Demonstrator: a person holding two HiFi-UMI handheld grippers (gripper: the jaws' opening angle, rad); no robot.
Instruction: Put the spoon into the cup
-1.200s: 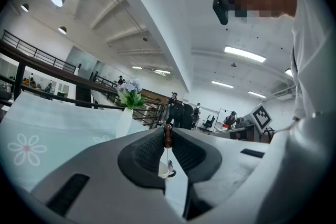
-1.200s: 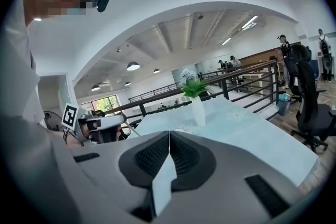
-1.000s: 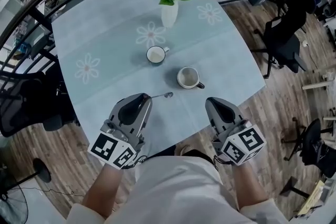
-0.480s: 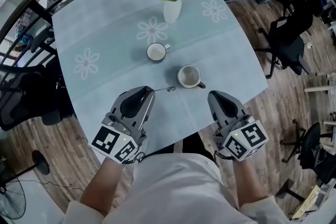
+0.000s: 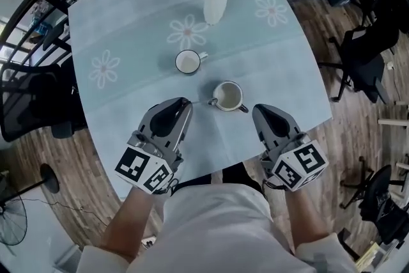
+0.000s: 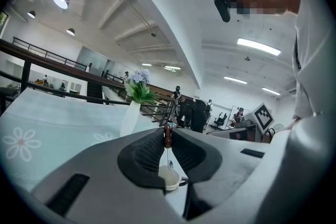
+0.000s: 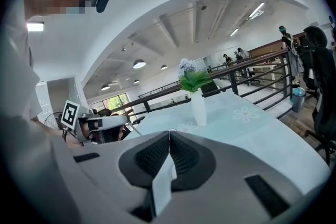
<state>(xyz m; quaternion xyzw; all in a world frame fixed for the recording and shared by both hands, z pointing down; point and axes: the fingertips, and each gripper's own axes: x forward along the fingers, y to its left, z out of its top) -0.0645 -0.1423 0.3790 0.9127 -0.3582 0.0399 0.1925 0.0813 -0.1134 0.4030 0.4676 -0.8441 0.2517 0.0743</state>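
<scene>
Left gripper point(image 5: 186, 101) carries spoon point(image 5: 202, 101) by its handle end; spoon bowl at rim of near cup point(image 5: 228, 95). Second cup point(image 5: 188, 62) farther back on table point(image 5: 121, 99), vase point(image 5: 215, 6) beyond. Right gripper point(image 5: 257, 110) just right of near cup, not touching.

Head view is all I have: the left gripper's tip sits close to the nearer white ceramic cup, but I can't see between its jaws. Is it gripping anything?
Observer: Yes. Its own view shows the left gripper shut on the brown handle end of a thin metal spoon.
Operator: Where is the bowl end?
Observer: Right at the rim of the nearer white ceramic cup; I cannot tell whether it is inside.
Operator: And the right gripper?
Observer: The right gripper has its jaws together, with nothing between them.
</scene>
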